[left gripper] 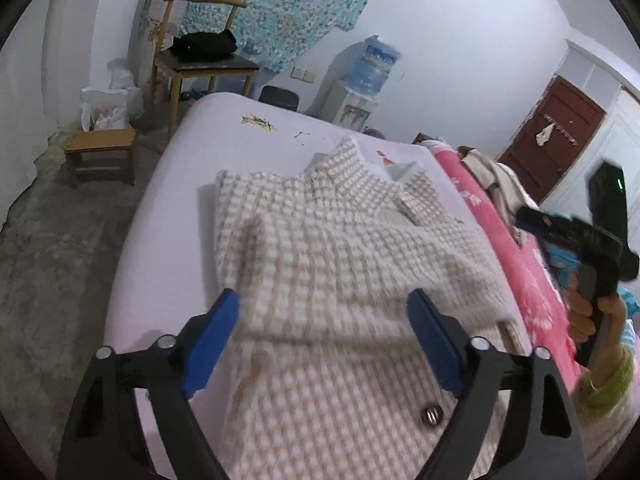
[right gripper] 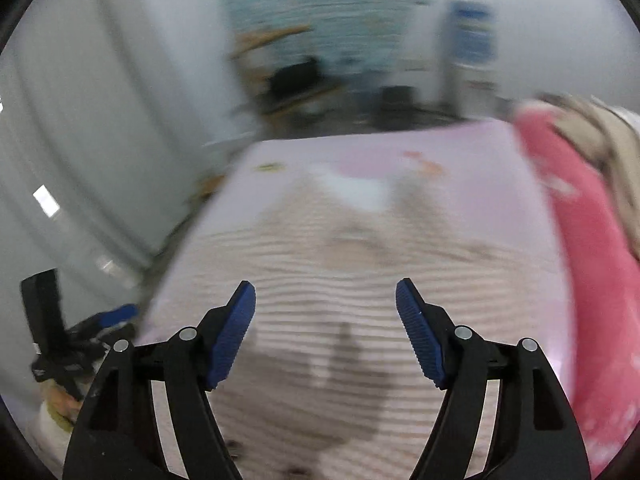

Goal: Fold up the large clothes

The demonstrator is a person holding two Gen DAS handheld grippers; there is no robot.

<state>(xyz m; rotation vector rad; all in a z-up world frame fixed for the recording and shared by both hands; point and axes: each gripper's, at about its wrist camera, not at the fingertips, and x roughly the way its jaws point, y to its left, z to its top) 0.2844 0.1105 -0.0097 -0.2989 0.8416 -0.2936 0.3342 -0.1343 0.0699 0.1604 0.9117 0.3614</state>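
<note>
Both tongs are hanging open and empty: left gripper [left gripper: 322,312] over the checked coat [left gripper: 340,240], right gripper [right gripper: 326,304] at three o'clock.

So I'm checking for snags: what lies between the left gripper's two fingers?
In the left wrist view, only the checked garment lies between the open left gripper's fingers, spread on the bed.
</note>
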